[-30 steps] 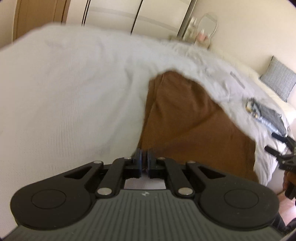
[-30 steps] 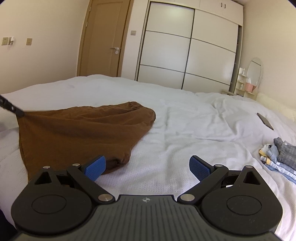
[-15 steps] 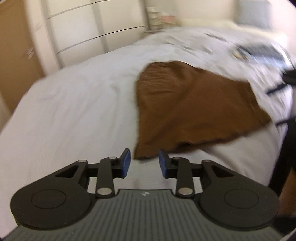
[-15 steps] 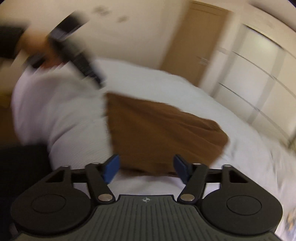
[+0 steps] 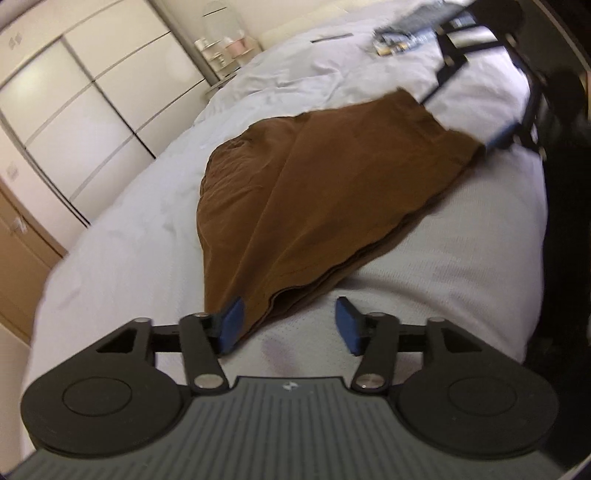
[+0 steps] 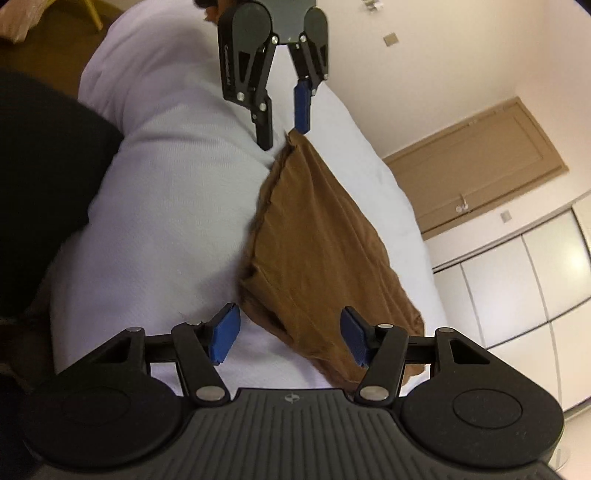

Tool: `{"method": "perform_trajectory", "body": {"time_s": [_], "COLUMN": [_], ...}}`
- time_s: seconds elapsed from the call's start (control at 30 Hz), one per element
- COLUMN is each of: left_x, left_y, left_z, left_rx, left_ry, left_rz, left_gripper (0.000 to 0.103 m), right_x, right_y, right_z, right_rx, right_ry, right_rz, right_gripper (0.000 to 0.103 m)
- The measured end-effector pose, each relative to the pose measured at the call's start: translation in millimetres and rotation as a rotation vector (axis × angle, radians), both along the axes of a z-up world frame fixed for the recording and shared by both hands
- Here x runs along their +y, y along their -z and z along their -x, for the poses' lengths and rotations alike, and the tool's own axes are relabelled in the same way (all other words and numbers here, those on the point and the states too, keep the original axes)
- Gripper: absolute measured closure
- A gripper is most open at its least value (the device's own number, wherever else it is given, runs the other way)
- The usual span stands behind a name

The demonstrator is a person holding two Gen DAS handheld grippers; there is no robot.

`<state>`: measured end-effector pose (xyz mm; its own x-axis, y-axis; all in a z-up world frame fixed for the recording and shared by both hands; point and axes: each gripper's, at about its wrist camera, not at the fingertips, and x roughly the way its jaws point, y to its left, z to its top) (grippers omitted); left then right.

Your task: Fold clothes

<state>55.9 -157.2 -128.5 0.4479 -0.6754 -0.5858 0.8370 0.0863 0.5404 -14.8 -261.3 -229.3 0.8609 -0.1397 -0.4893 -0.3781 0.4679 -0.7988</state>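
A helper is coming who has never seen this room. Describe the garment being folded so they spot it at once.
Find the big bed with the white cover, opposite the pale sliding wardrobe doors. On it, near the edge, lies the brown garment, already doubled over. It is the only brown item there; the other clothes are a small greyish pile further up the bed.

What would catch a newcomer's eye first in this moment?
The brown garment lying flat on the white bed. A gripper stands at each near corner: the left gripper and the right gripper, both open, fabric between their blue pads.
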Motion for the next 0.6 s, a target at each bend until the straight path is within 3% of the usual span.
{"method": "perform_trajectory", "body": {"time_s": [0.17,0.23,0.3,0.6], "left_x": [-4.2,-8.0,-13.2,-42.1], "left_y": [10.1,15.0,21.6,39.0], "left_z": [8.5,14.0,18.7,13.1], "left_rx": [-0.128,-0.184,-0.251,-0.431], "left_ry": [0.063,0.089,0.118,0.186], "left_rz": [-0.064,-0.084,-0.109,-0.170], "left_gripper": [0.043,0.041,0.039,0.036], "right_x": [-4.5,-2.7,-2.4,-22.1], "right_y": [9.4,8.7,3.3,-58.0], "right_z": [-9.2,-14.9,-20.0,-7.6], "right_rx": [-0.013,-0.022,-0.025,-0.150], "right_ry": [-0.050,-0.067,-0.069,-0.006], "right_rz": [0.042,0.028,-0.005,-0.195], "right_gripper": [0.056,0.070,0.103,0.102]}}
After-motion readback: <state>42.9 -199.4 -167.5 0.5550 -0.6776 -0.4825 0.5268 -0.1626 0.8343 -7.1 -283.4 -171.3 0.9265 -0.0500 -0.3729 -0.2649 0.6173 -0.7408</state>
